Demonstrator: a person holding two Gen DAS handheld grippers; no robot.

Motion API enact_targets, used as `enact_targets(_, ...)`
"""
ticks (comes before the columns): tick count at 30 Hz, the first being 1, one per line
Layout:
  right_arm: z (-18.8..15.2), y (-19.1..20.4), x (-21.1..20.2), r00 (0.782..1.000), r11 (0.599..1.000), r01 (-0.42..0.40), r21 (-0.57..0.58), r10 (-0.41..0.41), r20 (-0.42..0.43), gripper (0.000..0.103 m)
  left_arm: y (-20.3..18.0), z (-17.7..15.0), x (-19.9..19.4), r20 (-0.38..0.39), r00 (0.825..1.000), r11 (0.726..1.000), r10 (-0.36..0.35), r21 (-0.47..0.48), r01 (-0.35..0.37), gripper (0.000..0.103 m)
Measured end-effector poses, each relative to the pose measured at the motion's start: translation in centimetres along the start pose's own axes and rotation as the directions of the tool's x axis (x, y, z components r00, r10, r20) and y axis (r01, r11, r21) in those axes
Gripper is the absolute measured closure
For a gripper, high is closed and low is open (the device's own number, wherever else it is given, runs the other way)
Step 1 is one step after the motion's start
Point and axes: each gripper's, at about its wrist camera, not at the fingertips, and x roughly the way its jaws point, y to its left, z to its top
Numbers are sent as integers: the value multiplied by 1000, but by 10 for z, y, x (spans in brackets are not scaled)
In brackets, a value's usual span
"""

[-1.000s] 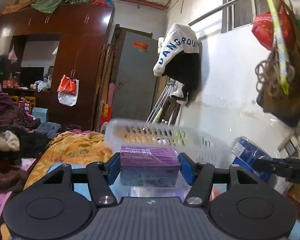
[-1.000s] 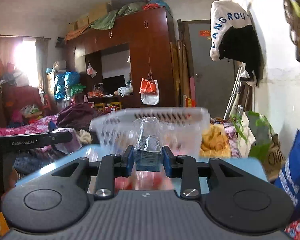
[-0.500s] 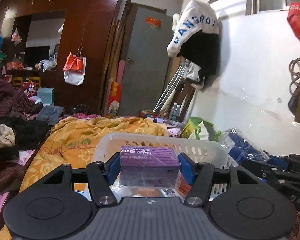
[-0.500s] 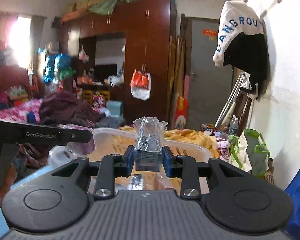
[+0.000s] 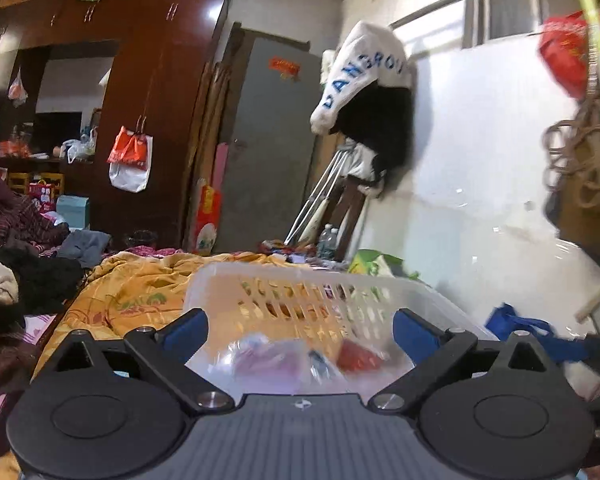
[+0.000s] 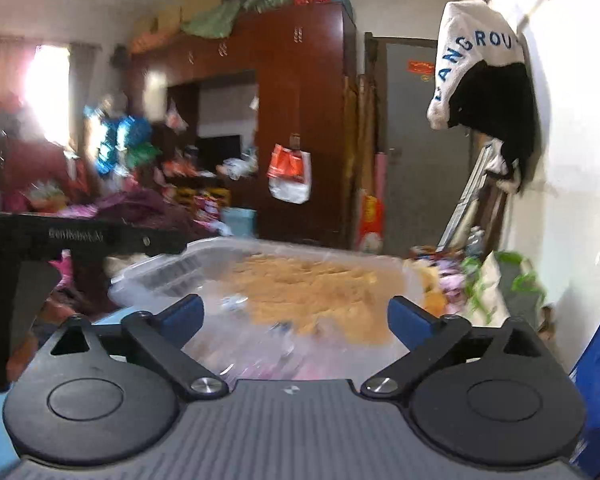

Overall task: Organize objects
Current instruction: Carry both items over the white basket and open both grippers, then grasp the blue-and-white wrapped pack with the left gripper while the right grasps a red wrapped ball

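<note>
I see both the left gripper (image 5: 300, 330) and right gripper (image 6: 296, 318) opening their fingers, nothing between them, above the white basket (image 5: 428, 300).

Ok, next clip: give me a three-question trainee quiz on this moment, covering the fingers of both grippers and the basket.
1. True or false: the left gripper has a box clamped between its fingers.
2. Over what do both the left gripper and the right gripper point? A) the white slotted basket B) the brown wardrobe C) the grey door
3. Fill in: the garment on the wall is white with ____ lettering.

Key
1. False: its jaws are opening, nothing pressed between them.
2. A; the right gripper's jaws are opening too, with nothing gripped.
3. Blue.
</note>
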Motion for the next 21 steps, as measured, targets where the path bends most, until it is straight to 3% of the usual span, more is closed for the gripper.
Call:
enact_targets(5, -42, 13, -26, 1000, 999, -16, 47, 16, -12, 0, -4, -53, -45, 28, 997, 996, 70, 45, -71, 3)
enact_targets(7, -37, 15, -19, 999, 998, -10, 62, 13, -36, 0, 2, -63, -44, -17, 998, 998, 56, 9, -56, 3)
enact_targets(11, -23, 8, 11, 989, 988, 77, 134, -58, -137, 0, 14, -67, -20, -95, 995, 999, 38, -36, -41, 7)
enact_targets(13, -20, 2, 23, 985, 983, 59, 174, -29, -168, 9, 16, -69, -13, -109, 993, 998, 49, -34, -53, 7)
enact_targets(15, -20, -1, 35, 977, 978, 70, 196, -27, -213, 26, 19, -74, -10, -123, 991, 998, 45, -33, -49, 8)
enact_targets(17, -25, 0, 42, 968, 980, 66, 187, -18, -251, 32, 20, -80, -11, -134, 990, 998, 53, -26, -57, 15)
enact_targets(21, -33, 6, 34, 970, 984, 19, 179, 25, -240, 34, 14, -79, -13, -120, 990, 997, 80, 7, -80, 16)
